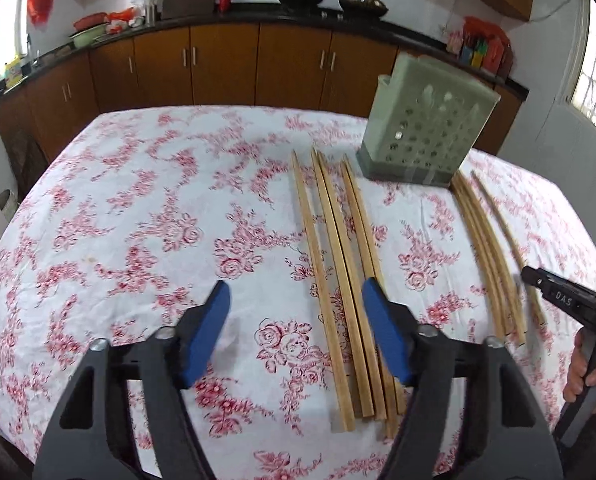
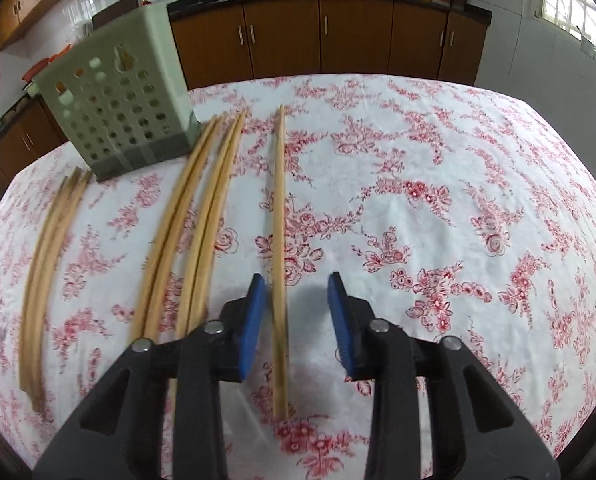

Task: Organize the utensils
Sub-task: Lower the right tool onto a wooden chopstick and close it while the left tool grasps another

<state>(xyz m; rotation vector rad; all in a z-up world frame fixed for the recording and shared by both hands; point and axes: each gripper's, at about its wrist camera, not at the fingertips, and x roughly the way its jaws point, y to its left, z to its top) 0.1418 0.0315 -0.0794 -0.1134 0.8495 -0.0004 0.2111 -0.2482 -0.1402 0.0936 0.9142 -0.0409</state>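
Chopsticks (image 1: 338, 280) on table (image 1: 137, 220), flanking holder (image 1: 426, 132) at far edge.

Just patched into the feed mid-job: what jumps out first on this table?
Wooden chopsticks lie in loose rows across the floral tablecloth, unsorted. A pale green perforated holder stands behind them. The right gripper straddles a lone chopstick, pads not touching it.
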